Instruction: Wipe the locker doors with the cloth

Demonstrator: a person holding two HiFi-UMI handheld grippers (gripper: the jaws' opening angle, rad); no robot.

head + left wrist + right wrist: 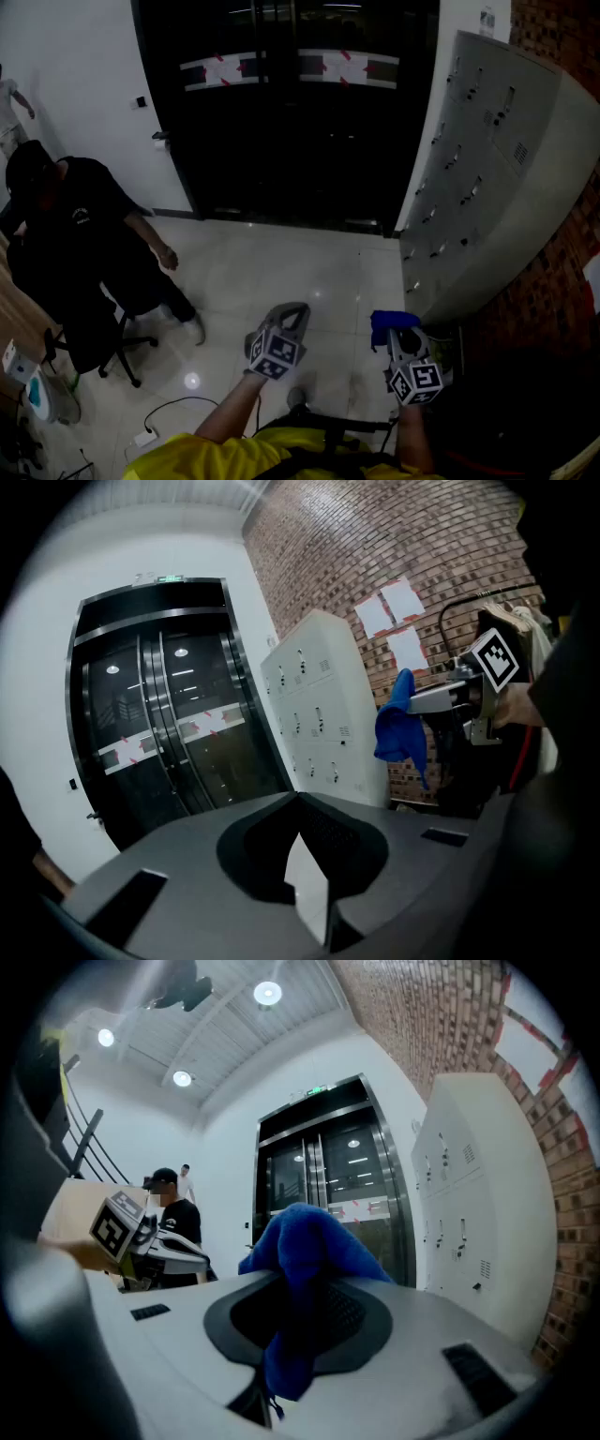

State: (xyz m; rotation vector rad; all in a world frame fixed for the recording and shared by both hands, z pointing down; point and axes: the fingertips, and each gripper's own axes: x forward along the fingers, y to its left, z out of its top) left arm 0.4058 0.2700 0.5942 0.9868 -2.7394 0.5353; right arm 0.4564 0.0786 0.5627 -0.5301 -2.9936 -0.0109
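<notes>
Ahead of the left hand-held gripper (289,314), open floor (291,267) runs to the glass doors (300,122). To its left, a seated person (84,225) and chair (111,349) block that side. The lockers (487,178) stand ahead-right of the right hand-held gripper (401,330), with nothing between.

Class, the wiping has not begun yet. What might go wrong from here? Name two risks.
1. The cloth sits bunched in the right hand-held gripper with a loose end hanging below. It may slip out when pressed against the lockers.
2. The locker doors carry small protruding handles. The hanging end could snag on one during a stroke.
</notes>
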